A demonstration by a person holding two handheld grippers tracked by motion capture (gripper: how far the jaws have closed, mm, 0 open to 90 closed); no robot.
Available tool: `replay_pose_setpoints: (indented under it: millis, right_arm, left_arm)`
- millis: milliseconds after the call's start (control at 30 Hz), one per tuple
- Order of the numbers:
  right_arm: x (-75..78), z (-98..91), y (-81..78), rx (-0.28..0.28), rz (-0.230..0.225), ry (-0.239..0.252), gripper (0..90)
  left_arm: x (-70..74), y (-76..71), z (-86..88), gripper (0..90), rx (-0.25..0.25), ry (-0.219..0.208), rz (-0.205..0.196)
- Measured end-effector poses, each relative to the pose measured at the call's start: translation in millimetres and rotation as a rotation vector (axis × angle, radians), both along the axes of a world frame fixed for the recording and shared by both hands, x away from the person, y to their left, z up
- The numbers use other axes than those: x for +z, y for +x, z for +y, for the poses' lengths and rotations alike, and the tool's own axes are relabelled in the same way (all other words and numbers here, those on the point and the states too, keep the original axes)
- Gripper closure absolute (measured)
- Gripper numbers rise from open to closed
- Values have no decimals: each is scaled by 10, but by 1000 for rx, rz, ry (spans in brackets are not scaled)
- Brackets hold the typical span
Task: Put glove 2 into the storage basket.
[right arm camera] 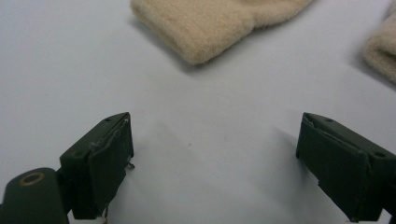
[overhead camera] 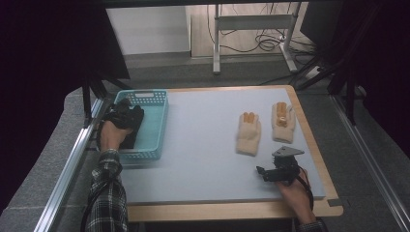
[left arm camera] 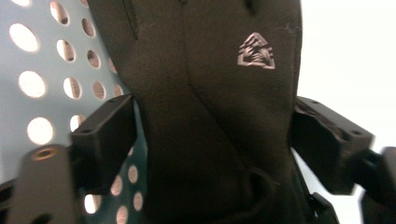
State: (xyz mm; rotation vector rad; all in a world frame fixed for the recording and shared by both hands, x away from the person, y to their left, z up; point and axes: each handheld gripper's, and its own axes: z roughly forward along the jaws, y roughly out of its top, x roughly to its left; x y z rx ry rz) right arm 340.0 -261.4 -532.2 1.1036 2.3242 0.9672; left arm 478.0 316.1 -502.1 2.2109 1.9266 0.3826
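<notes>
A black glove (left arm camera: 210, 116) with a small grey logo lies in the teal basket (overhead camera: 154, 125) at the table's left. My left gripper (overhead camera: 123, 116) reaches down into the basket; its jaws (left arm camera: 215, 102) stand wide on either side of the glove, which lies loose between them. Two cream gloves (overhead camera: 249, 133) (overhead camera: 283, 121) lie flat at the right of the grey mat. My right gripper (overhead camera: 263, 173) rests near the front right, open and with nothing in it (right arm camera: 215, 116), facing the cuff of the nearer cream glove (right arm camera: 210, 28).
The basket's perforated wall (left arm camera: 42, 56) stands close on the left jaw's side. The grey mat (overhead camera: 203, 145) covers a wooden tabletop with metal rails along both sides. A desk frame and cables stand behind the table.
</notes>
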Motion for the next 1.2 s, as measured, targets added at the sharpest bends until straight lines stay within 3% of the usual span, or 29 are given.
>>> replay_pose_setpoints:
  millis: [133, 167, 200, 300, 433, 600, 833, 1200]
  right_arm:
    - [0, 0, 0, -1, 0, 0, 106]
    - [0, 0, 0, -1, 0, 0, 106]
    - [0, 0, 0, 0, 0, 0, 106]
    - [0, 0, 0, 0, 0, -1, 106]
    - [0, 0, 0, 0, 0, -1, 106]
    - [0, 0, -1, 0, -1, -2, 106]
    - [0, 0, -1, 0, -1, -2, 106]
    - [0, -1, -2, 0, 0, -1, 106]
  left_arm:
    - [110, -51, 36, 86, -9, -85, -31]
    - [110, -51, 36, 78, -9, -85, -31]
    - [173, -78, 45, 77, -18, -122, -55]
    - [256, -111, 38, 68, -34, -170, -95]
    - [320, -141, 4, 53, -57, -196, -126]
    - [447, -211, -123, 34, -110, -252, -203]
    - [587, -316, -323, 9, -202, -298, -278]
    - [685, -527, -714, 0, -347, -309, -351]
